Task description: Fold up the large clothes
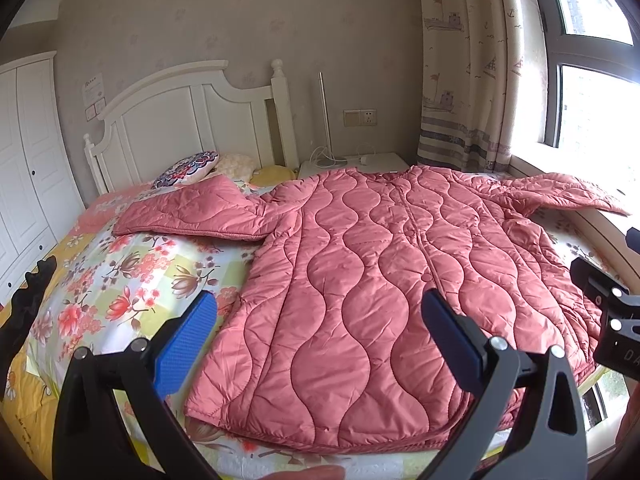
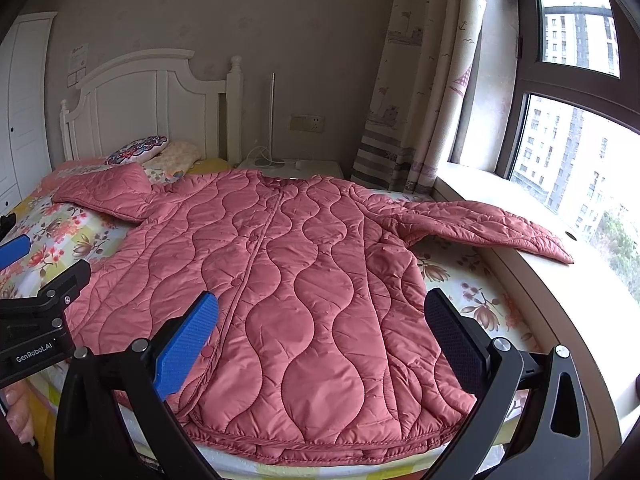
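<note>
Left tongs [image 1: 320,334]: agape, empty, above coat hem.
Right tongs [image 2: 322,334]: agape, empty, above hem.
Coat [image 2: 288,264]: spread flat on bed [image 2: 476,300], sleeves out; one sleeve [image 2: 492,228] reaches sill [image 2: 560,300].

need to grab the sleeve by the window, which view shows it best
The right wrist view: the window-side sleeve lies whole, cuff on the sill. The left wrist view shows it small and squeezed at the frame edge.
</note>
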Motion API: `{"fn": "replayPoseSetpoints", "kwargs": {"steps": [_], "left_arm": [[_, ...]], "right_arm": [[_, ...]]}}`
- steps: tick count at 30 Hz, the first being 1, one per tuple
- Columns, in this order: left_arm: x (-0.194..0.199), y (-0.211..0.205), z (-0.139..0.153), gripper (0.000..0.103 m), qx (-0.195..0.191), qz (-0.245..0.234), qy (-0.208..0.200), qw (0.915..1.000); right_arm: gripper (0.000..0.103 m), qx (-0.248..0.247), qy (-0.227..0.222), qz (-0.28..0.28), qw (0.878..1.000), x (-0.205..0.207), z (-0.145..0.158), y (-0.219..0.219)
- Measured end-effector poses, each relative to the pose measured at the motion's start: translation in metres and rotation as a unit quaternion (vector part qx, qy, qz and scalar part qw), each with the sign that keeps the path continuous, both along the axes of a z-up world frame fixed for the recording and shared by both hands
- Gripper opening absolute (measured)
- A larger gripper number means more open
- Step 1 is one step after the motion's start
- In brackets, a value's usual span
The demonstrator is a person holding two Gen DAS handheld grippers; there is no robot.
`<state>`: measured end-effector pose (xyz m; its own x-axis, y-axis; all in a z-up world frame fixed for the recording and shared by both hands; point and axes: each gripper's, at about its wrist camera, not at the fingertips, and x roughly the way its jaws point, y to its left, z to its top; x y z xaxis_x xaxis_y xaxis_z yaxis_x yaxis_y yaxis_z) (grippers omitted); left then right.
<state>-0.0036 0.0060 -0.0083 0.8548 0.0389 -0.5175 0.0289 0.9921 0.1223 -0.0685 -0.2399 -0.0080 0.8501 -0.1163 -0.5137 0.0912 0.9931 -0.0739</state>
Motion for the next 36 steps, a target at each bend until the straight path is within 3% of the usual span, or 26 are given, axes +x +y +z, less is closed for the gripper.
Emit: {"fn": "replayPoseSetpoints", "kwargs": {"steps": [36], "left_arm": [[0.0022,0.0021,-0.0070,0.101,0.000,0.001,0.008,1.0000]], "right_arm": [[0.099,0.008,0.008,0.005,1.000,0.0013,-0.0046,0.0003]]}}
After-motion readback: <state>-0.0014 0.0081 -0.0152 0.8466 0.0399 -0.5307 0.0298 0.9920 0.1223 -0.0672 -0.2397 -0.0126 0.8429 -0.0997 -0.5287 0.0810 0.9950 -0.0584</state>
